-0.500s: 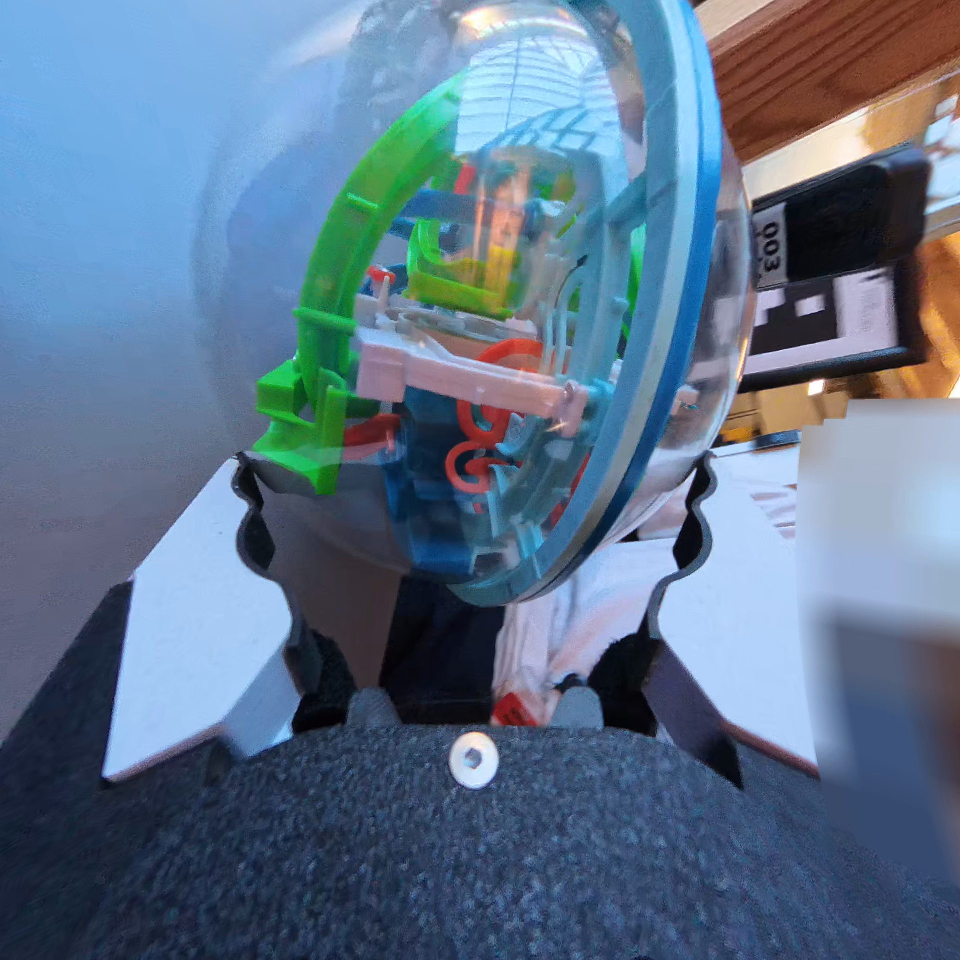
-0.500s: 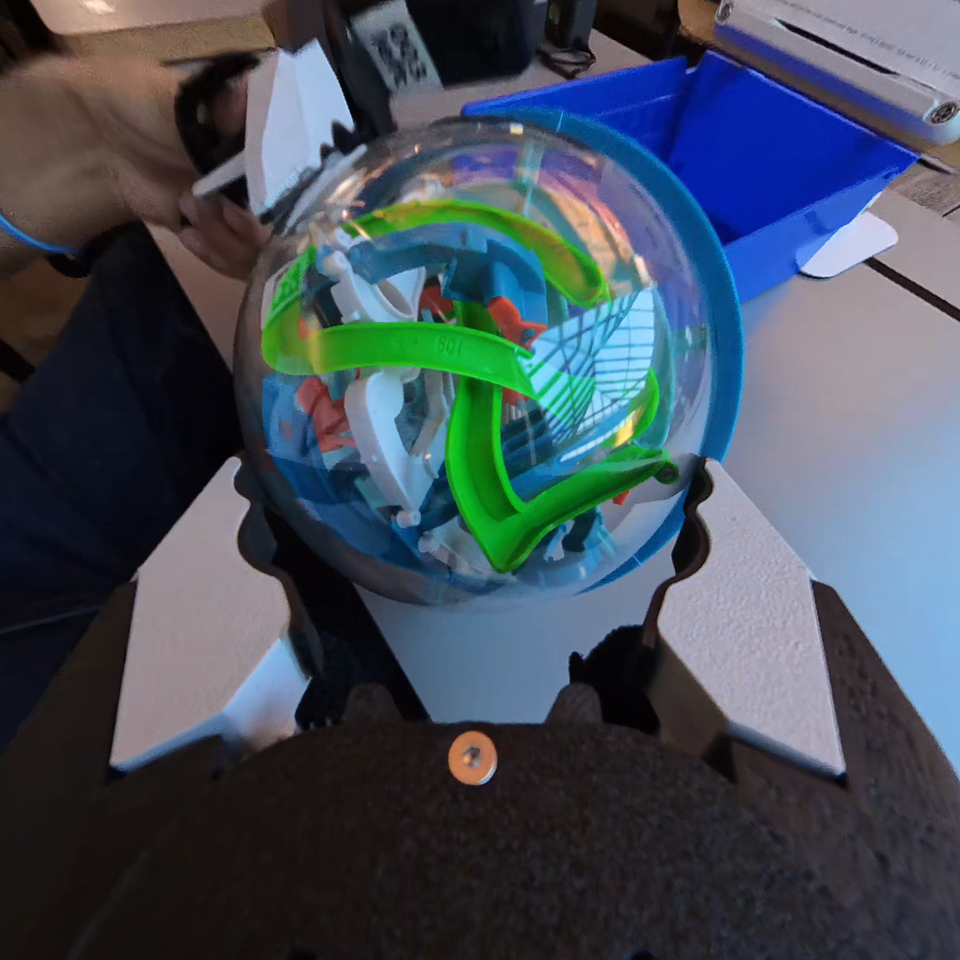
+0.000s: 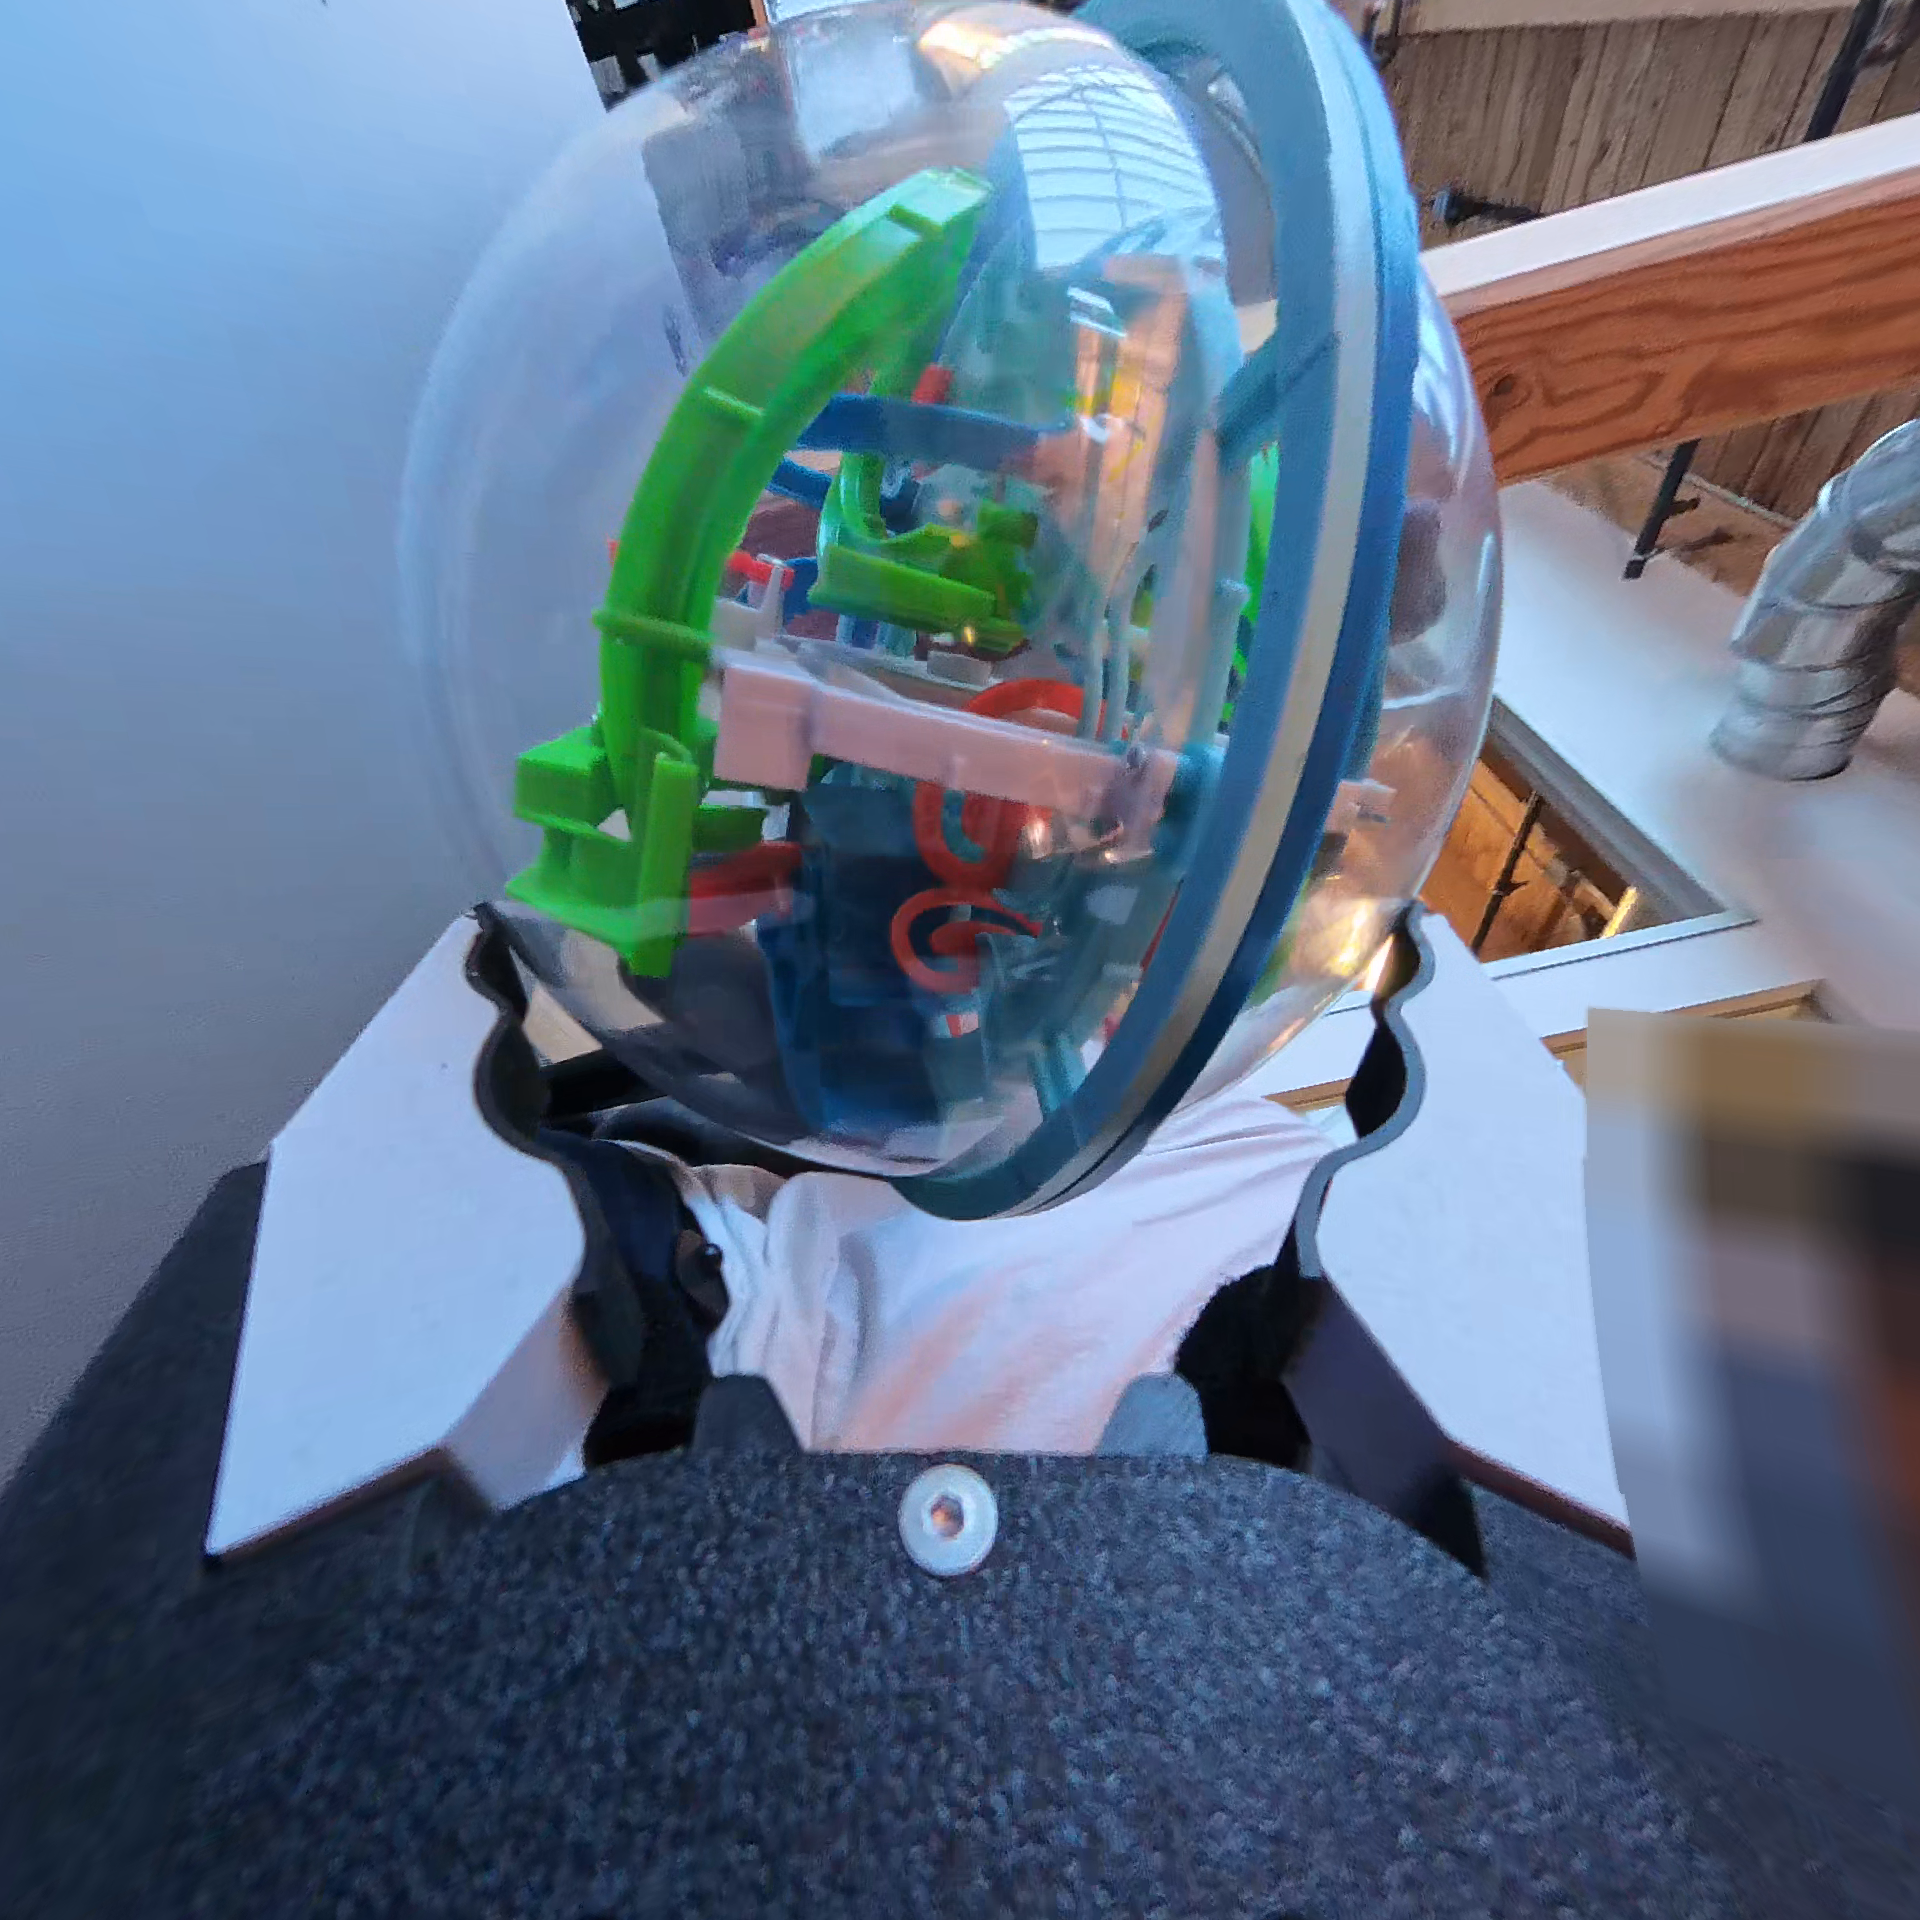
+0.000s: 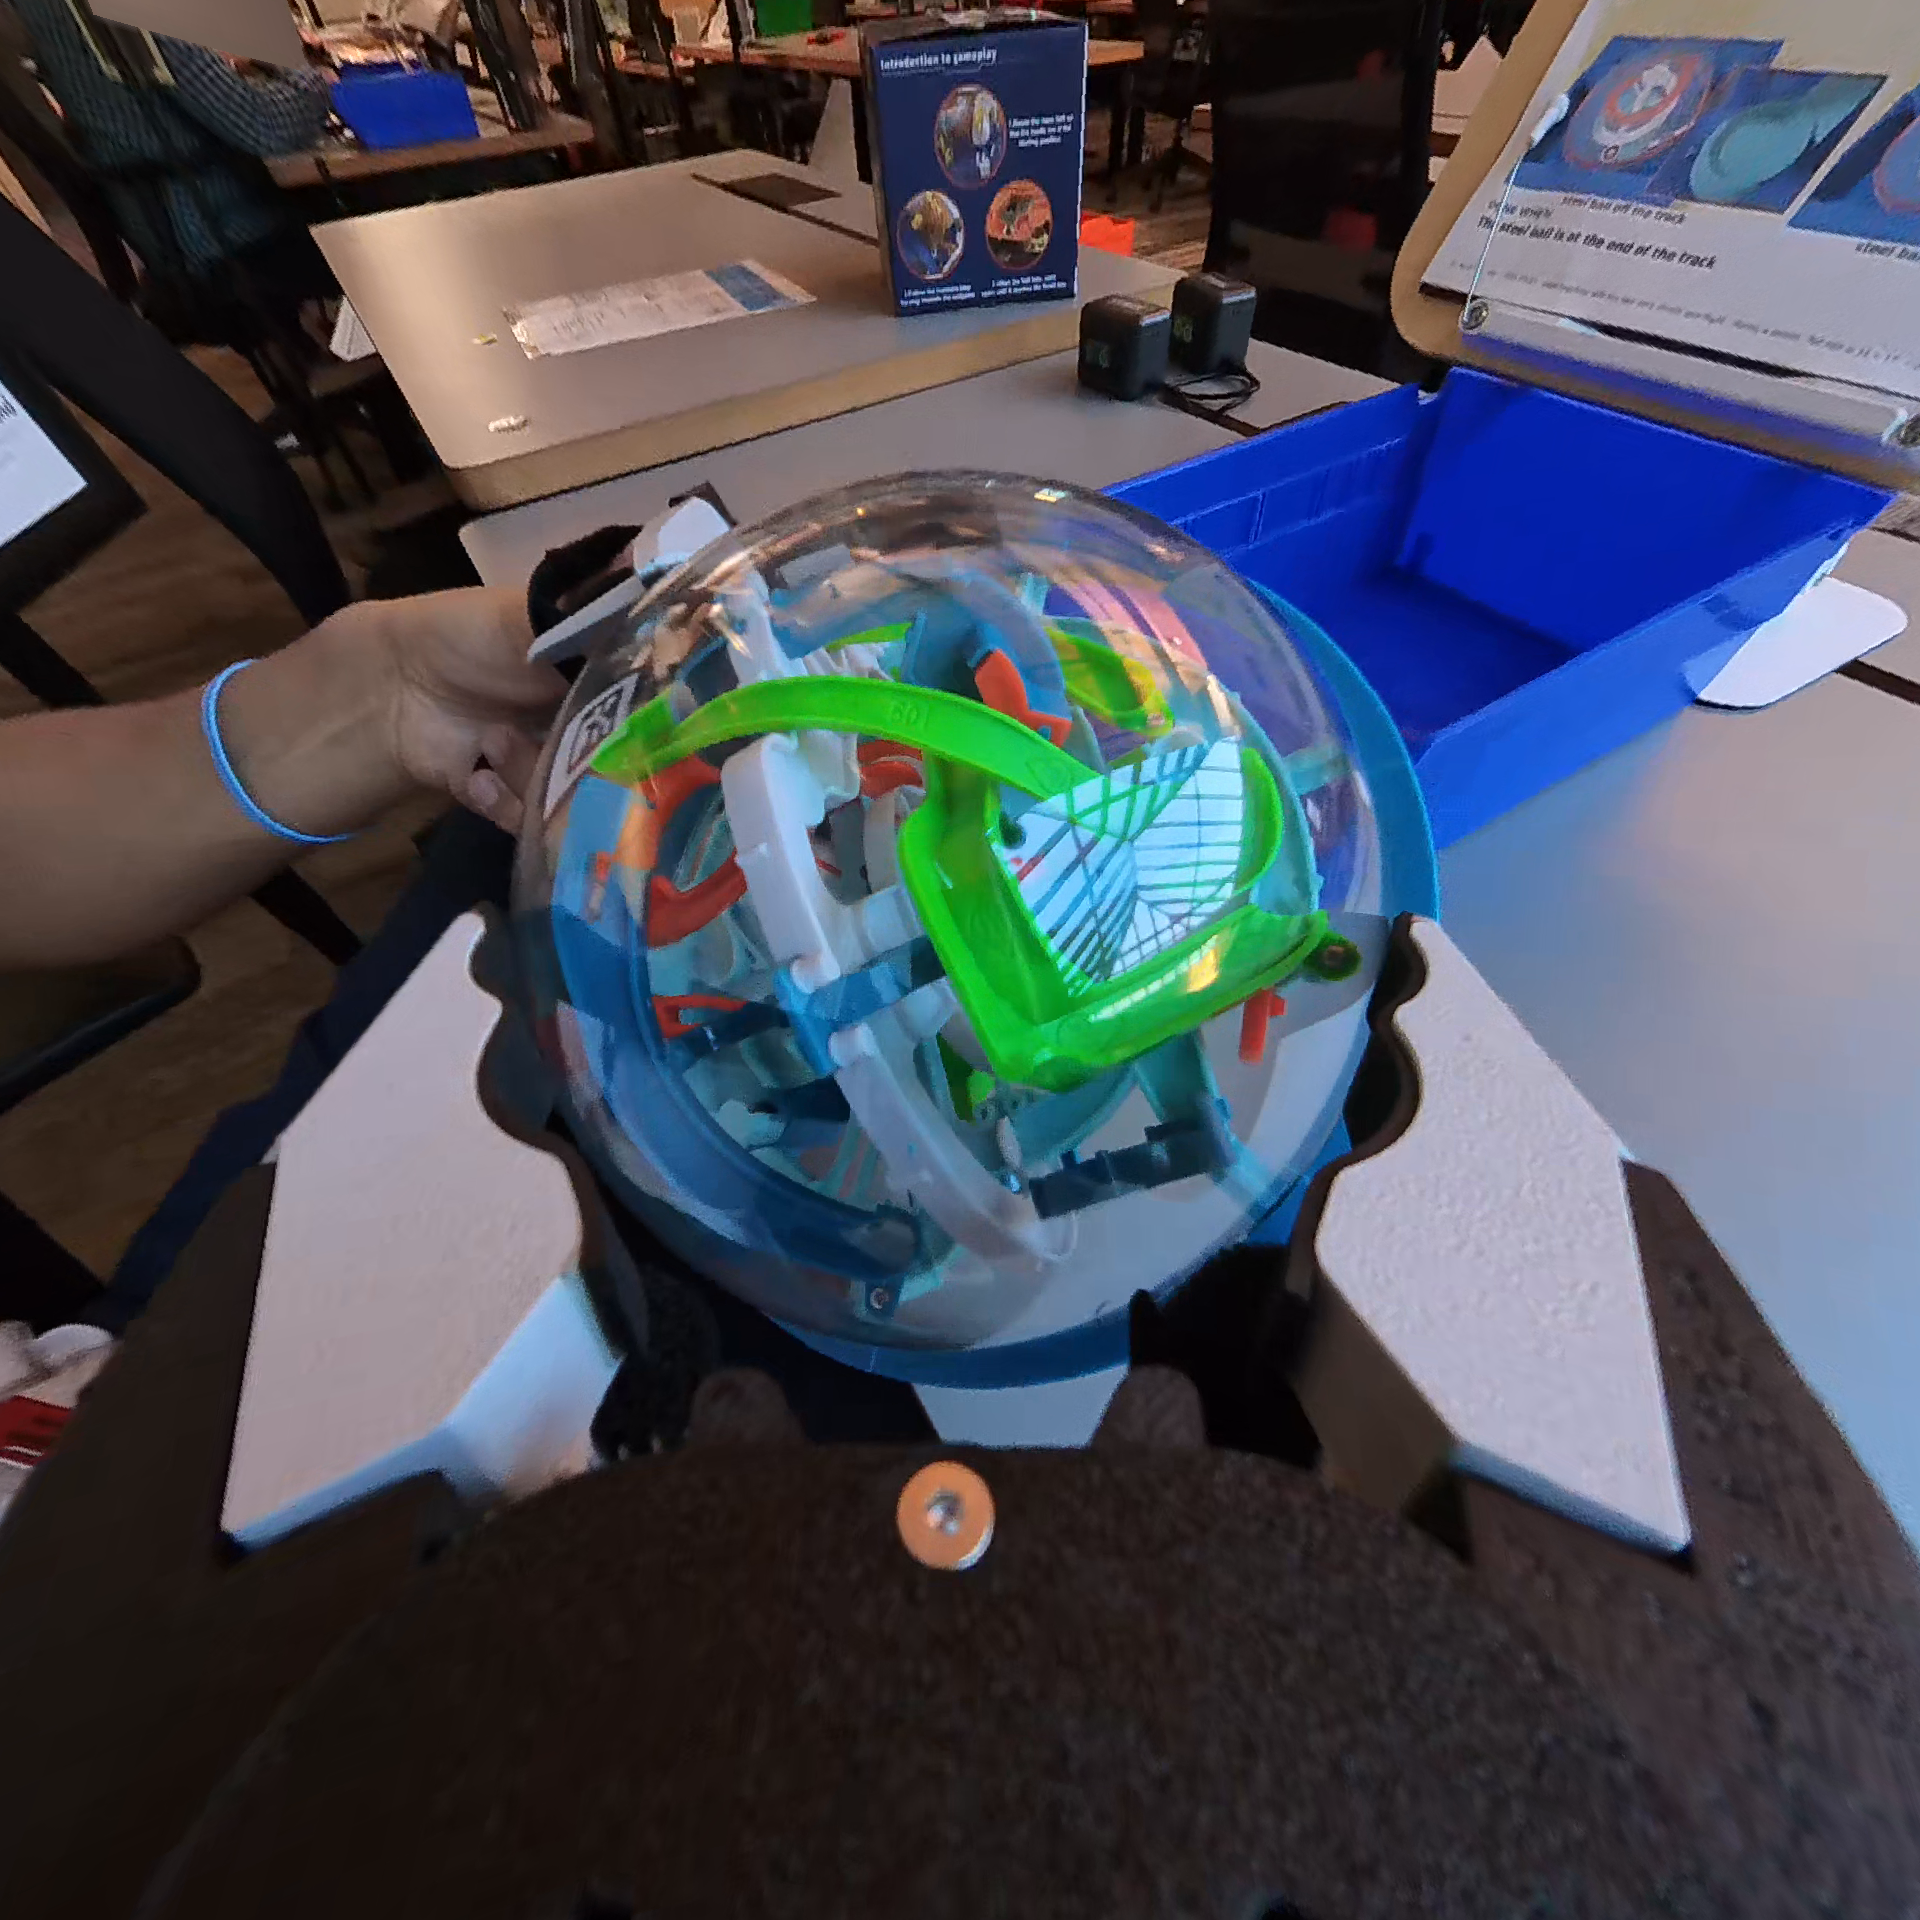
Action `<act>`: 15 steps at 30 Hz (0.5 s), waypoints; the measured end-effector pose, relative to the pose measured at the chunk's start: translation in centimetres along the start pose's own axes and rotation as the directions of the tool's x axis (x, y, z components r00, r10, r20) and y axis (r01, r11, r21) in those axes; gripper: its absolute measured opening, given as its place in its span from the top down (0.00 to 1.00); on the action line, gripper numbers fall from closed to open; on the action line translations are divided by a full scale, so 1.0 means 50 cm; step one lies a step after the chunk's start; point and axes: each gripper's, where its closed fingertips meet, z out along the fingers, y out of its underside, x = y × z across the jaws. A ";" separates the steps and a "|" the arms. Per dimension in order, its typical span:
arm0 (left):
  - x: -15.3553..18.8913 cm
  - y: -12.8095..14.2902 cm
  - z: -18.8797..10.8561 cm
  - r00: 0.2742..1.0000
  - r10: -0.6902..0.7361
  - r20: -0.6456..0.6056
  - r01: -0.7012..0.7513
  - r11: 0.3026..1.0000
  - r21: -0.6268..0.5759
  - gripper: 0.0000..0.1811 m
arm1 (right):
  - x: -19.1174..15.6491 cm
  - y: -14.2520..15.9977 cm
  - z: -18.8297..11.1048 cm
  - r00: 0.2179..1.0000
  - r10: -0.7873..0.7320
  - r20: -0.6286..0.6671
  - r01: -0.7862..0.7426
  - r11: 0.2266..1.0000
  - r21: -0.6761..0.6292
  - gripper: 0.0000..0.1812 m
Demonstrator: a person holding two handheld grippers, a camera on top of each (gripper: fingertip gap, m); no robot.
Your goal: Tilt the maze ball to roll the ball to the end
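Each gripper [image 4: 940, 1039] has white angular fingers [image 4: 384, 1195] with black scalloped edges, a speckled dark body, one silver screw [image 4: 943, 1514].

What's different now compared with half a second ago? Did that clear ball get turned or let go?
The maze ball was turned a little: in the right wrist view the green track has swung and the blue bin and far tables now show more fully behind it. In the left wrist view the background has shifted too. Nothing was let go: both the left gripper and the right gripper still cradle the ball.
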 end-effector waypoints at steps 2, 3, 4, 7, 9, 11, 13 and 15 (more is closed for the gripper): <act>0.004 0.004 -0.001 1.000 -0.015 -0.007 0.015 1.000 0.005 0.14 | -0.004 -0.003 0.000 1.000 0.010 0.003 -0.010 1.000 0.006 0.16; 0.005 0.006 -0.001 1.000 -0.023 -0.008 0.023 1.000 0.006 0.14 | -0.006 -0.004 -0.001 1.000 0.015 0.006 -0.015 1.000 0.010 0.16; 0.006 0.008 -0.001 0.999 -0.031 -0.009 0.031 1.000 0.007 0.14 | -0.007 -0.005 -0.001 1.000 0.023 0.010 -0.023 1.000 0.015 0.16; 0.004 0.013 -0.002 0.999 -0.044 0.005 0.044 0.999 0.008 0.14 | -0.009 -0.001 0.000 0.999 0.035 0.024 -0.036 0.999 0.030 0.16; -0.001 0.013 -0.004 0.999 -0.049 0.024 0.049 0.999 0.012 0.15 | -0.008 0.006 0.003 0.998 0.044 0.032 -0.046 0.998 0.035 0.16; -0.006 0.012 -0.005 0.998 -0.053 0.034 0.053 0.998 0.016 0.15 | -0.006 0.011 0.005 0.998 0.052 0.035 -0.053 0.998 0.043 0.16; -0.008 0.012 -0.006 0.998 -0.059 0.031 0.059 0.998 0.018 0.15 | -0.005 0.011 0.007 0.998 0.057 0.036 -0.059 0.997 0.057 0.16; -0.009 0.012 -0.005 0.998 -0.064 0.027 0.064 0.998 0.019 0.15 | -0.004 0.011 0.007 0.997 0.061 0.040 -0.064 0.996 0.069 0.16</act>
